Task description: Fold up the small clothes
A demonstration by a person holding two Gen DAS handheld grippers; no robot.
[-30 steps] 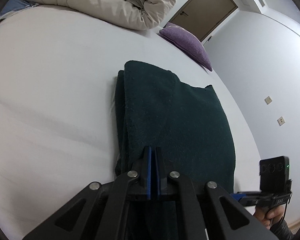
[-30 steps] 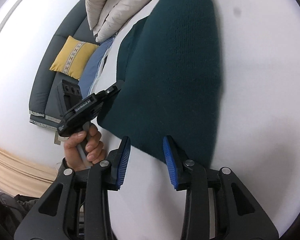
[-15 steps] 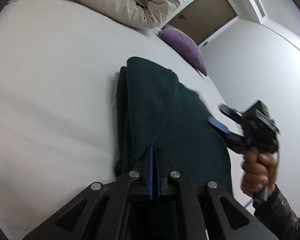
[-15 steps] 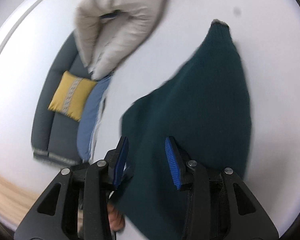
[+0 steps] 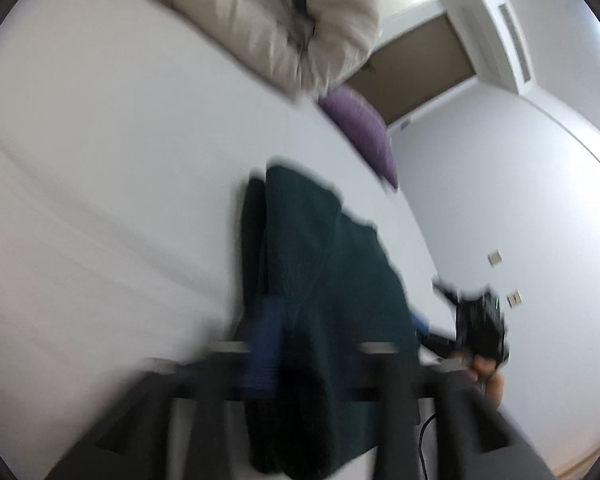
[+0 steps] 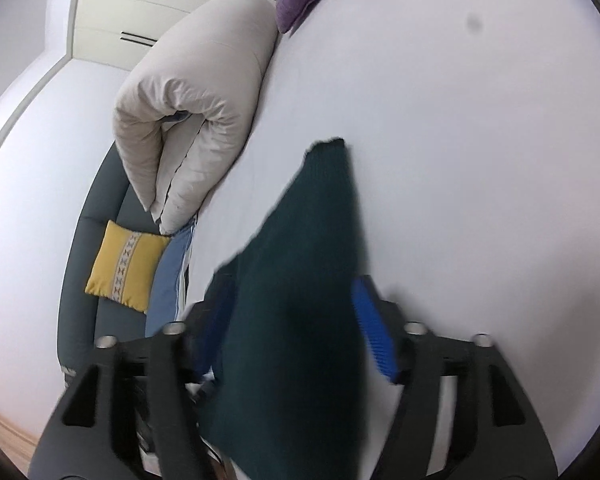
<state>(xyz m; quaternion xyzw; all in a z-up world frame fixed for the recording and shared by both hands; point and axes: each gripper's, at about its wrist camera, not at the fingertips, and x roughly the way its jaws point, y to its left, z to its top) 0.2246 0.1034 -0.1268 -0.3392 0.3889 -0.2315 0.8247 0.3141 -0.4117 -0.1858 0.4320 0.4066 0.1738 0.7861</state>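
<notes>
A dark green knitted garment (image 5: 324,280) lies partly folded on a white bed (image 5: 100,184). In the blurred left wrist view my left gripper (image 5: 300,344) has its jaws apart, with the near edge of the garment bunched between them. In the right wrist view my right gripper (image 6: 296,328) is open, and the garment (image 6: 304,280) runs between its blue pads (image 6: 374,336) toward a far corner. The right gripper also shows in the left wrist view (image 5: 472,320), at the garment's right edge, held by a hand.
A rolled beige duvet (image 6: 196,120) lies at the far side of the bed, and a purple pillow (image 5: 360,128) beside it. A grey sofa with a yellow cushion (image 6: 124,264) stands beyond the bed. A brown door (image 5: 412,64) is in the far wall.
My left gripper has opened from shut and moved fast, blurring the view. My right gripper has swung over the garment, which now sits between its pads.
</notes>
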